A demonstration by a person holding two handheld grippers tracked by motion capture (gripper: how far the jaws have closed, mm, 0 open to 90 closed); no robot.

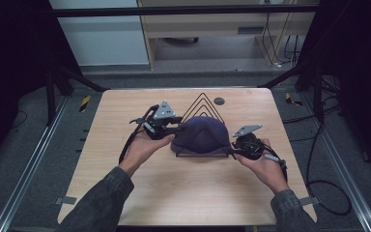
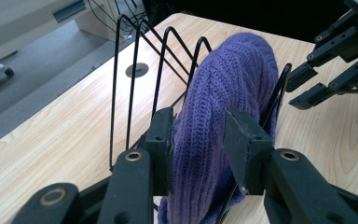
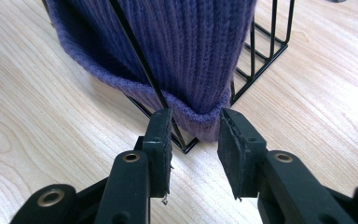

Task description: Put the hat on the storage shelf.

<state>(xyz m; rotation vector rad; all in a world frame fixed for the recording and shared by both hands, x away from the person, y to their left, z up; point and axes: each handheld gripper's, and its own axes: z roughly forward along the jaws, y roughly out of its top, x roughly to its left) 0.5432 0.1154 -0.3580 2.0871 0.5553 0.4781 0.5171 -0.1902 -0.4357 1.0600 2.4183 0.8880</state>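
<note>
Fitting a purple knit hat over a wire rack, two hand-held tools work its ends on a wooden counter.

Left tool [image 2: 198, 149] straddles one end of the hat [image 2: 235, 79], its jaws parted, one pad against the knit and the other just clear, so the grip looks loosened rather than clamped. Right tool [image 3: 193, 140] sits released at the opposite end, its jaws flanking the hem, just short of it. The hat is draped over the front loops of the rack [image 1: 202, 104], mid-counter [image 1: 125, 121], with its hem near the base wire. Seating appears nearly done; next, each tool would need to pinch the hem and draw it down evenly, or back straight away without snagging the yarn.
</note>
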